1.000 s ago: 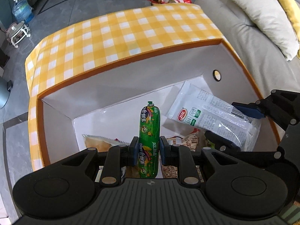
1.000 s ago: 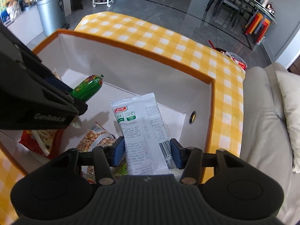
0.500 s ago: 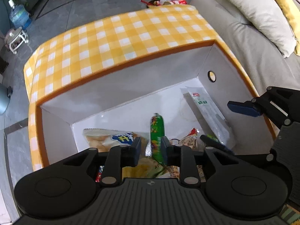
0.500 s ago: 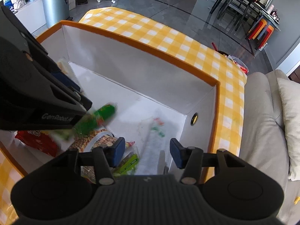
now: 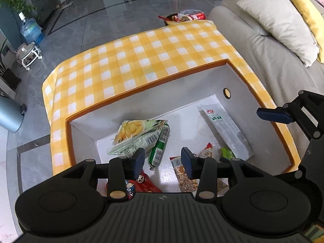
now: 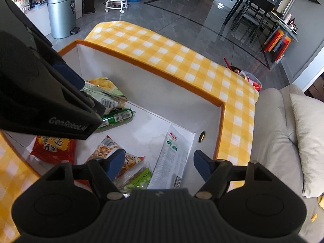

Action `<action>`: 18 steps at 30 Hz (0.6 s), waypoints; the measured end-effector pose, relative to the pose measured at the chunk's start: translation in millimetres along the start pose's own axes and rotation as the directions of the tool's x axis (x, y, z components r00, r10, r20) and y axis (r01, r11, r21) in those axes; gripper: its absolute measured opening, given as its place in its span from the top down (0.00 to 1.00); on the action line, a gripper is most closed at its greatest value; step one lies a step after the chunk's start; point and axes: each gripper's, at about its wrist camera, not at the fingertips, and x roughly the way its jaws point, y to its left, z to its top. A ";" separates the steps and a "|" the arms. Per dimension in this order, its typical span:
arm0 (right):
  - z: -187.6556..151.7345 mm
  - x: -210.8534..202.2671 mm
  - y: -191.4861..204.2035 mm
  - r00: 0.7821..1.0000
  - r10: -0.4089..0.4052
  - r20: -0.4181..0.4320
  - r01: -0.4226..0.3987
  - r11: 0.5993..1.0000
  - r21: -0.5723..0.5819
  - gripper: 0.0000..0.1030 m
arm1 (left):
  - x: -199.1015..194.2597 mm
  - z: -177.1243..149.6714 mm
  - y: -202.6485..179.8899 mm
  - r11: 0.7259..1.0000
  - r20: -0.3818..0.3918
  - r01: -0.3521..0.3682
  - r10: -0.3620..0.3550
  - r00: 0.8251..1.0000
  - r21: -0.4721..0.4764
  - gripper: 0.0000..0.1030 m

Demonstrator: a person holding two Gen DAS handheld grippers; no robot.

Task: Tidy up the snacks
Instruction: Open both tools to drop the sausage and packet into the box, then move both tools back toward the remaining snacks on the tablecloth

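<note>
A white box with an orange rim (image 5: 141,93) (image 6: 154,75) holds the snacks. On its floor lies the green sausage stick (image 5: 160,145) (image 6: 116,117), partly under a pale chip bag (image 5: 137,135) (image 6: 105,93). The long white packet (image 5: 224,129) (image 6: 172,158) leans in the right corner. My left gripper (image 5: 163,159) hangs above the sausage, jaws opening, nothing between its pads. My right gripper (image 6: 159,166) hovers over the white packet, jaws opening, not touching it. Each gripper shows at the edge of the other's view.
A red bag (image 6: 53,147), a peanut-pattern bag (image 6: 105,151) (image 5: 184,174) and a green packet (image 6: 139,178) also lie in the box. The box sits on a yellow checked tablecloth (image 5: 141,56). A grey sofa with cushions (image 5: 279,20) stands to the right.
The left gripper let go of the green sausage and the right let go of the white packet; both dropped into the box. Both grippers opened wider and rose.
</note>
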 end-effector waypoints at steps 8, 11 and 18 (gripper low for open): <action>-9.2 -29.1 -1.1 1.000 0.024 0.008 -0.024 0.995 0.092 0.25 | -35.2 -13.8 -7.1 1.000 0.067 -0.015 0.014 0.998 0.009 0.49; -15.6 -42.8 0.1 0.999 0.031 0.020 -0.034 0.992 0.121 0.25 | -51.1 -21.2 -9.5 1.000 0.093 -0.011 0.011 0.996 0.000 0.49; -40.2 -79.4 1.8 0.996 0.042 0.081 -0.058 0.976 0.209 0.24 | -91.3 -44.3 -22.5 1.000 0.192 -0.025 0.025 0.981 -0.005 0.48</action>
